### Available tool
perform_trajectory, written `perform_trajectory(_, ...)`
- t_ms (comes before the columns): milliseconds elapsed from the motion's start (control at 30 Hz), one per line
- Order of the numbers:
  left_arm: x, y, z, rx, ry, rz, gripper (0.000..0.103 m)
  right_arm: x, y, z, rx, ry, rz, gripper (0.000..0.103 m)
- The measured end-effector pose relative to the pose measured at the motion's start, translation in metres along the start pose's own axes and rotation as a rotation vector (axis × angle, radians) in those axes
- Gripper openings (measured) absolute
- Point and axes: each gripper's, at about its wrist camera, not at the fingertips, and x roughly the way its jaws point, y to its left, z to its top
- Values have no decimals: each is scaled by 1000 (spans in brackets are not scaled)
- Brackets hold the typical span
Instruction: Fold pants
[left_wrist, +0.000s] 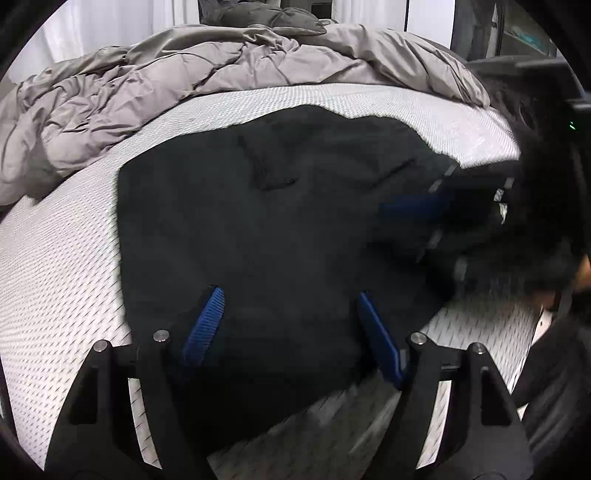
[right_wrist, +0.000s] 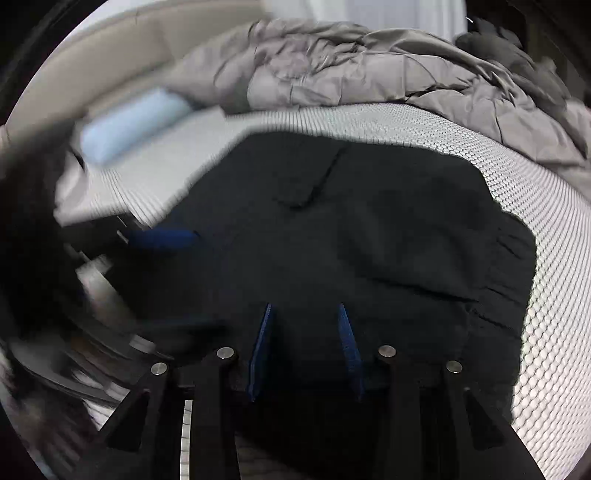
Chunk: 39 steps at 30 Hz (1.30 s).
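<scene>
Black pants (left_wrist: 277, 221) lie spread flat on the white textured mattress (left_wrist: 55, 277), with a pocket seam showing near the middle. My left gripper (left_wrist: 291, 293) hovers over their near part, its blue pads wide apart with nothing pinched between them. The right gripper (left_wrist: 424, 206) shows as a blur at the pants' right side. In the right wrist view the pants (right_wrist: 369, 240) fill the centre. There my right gripper (right_wrist: 304, 306) has its blue pads narrowly apart over the dark cloth, with no fold seen clamped. The left gripper's blue pad (right_wrist: 162, 238) is blurred at the left.
A crumpled grey duvet (left_wrist: 147, 85) is heaped along the far side of the bed (right_wrist: 351, 66). A light blue pillow (right_wrist: 129, 125) lies at the far left. Bare mattress (right_wrist: 535, 350) borders the pants on the right.
</scene>
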Motion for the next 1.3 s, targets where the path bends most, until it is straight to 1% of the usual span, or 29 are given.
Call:
perform_trajectory(33,-8,4,-6,0,-9,-2,73,-3,-2,-3,-17,2,-57,35)
perform_trajectory(67,-12,7,-10,-8,-16,-8,73,-11,-5,-7,-42,4,-157,35)
perform_trajectory(100,-17,11,-14,-30,-22,-17,74,-19,-10,-12,-65,-8,-229,35)
perform_trajectory(133,-19,14,-17,-42,-21,-17,74,-25,-15,-17,-64,-17,-224,35)
perform_trajectory(200,-23,13,-18,-50,-23,3,74,-34,-22,-23,-36,-31,-181,35)
perform_trajectory(267,-30,15,-11,-70,-30,-8,74,-39,-20,-21,-23,-45,-178,38)
perform_trajectory(333,-36,18,-1,-86,-68,-26,73,-45,-18,-14,20,-80,-106,40)
perform_trajectory(367,-36,19,7,-98,-85,-16,73,-44,-17,-7,44,-92,-63,41)
perform_trajectory(433,-22,26,21,-114,-53,-22,73,-33,-9,8,73,-90,-18,43)
perform_trajectory(500,3,35,23,-124,23,-49,72,-11,-3,25,80,-59,18,43)
perform_trajectory(533,6,37,21,-121,17,-47,72,1,-3,30,81,-30,31,43)
perform_trajectory(600,1,40,16,-97,12,-37,72,20,-3,32,31,25,4,43)
perform_trajectory(633,-2,41,13,-93,11,-33,72,19,-4,29,3,27,-38,43)
perform_trajectory(667,-5,44,9,-98,7,-40,72,15,-9,28,-19,37,-148,43)
perform_trajectory(700,-8,46,6,-106,5,-52,73,11,-15,26,-43,46,-286,42)
perform_trajectory(733,-10,49,2,-109,11,-53,73,6,-21,23,-55,40,-324,40)
perform_trajectory(767,-12,49,-1,-103,16,-42,73,0,-29,20,-19,28,-265,40)
perform_trajectory(800,-15,50,-1,-106,23,-35,72,-3,-34,19,9,15,-233,40)
perform_trajectory(867,-22,52,5,-138,34,-18,65,-9,-32,21,22,1,-222,40)
perform_trajectory(900,-28,54,10,-148,19,-17,65,-14,-29,23,30,-10,-227,41)
perform_trajectory(933,-34,54,19,-149,-23,-24,65,-18,-26,27,41,-32,-219,42)
perform_trajectory(1000,-31,54,35,-137,-40,-13,65,-20,-21,38,62,-65,-168,45)
perform_trajectory(1067,-12,55,50,-142,-2,-20,65,-13,-15,52,88,-81,-97,45)
perform_trajectory(1100,4,56,54,-138,42,-38,61,-4,-13,58,97,-74,-57,45)
perform_trajectory(1133,17,58,56,-129,77,-28,60,7,-12,64,102,-57,-24,45)
perform_trajectory(1167,22,59,55,-130,81,-30,60,21,-10,65,103,-7,-3,45)
perform_trajectory(1200,23,62,52,-129,73,-43,60,32,-10,64,95,44,-19,45)
perform_trajectory(1233,22,63,50,-116,64,-49,60,41,-10,60,74,89,-63,45)
perform_trajectory(1300,18,70,45,-127,60,-42,60,41,-19,54,37,103,-209,46)
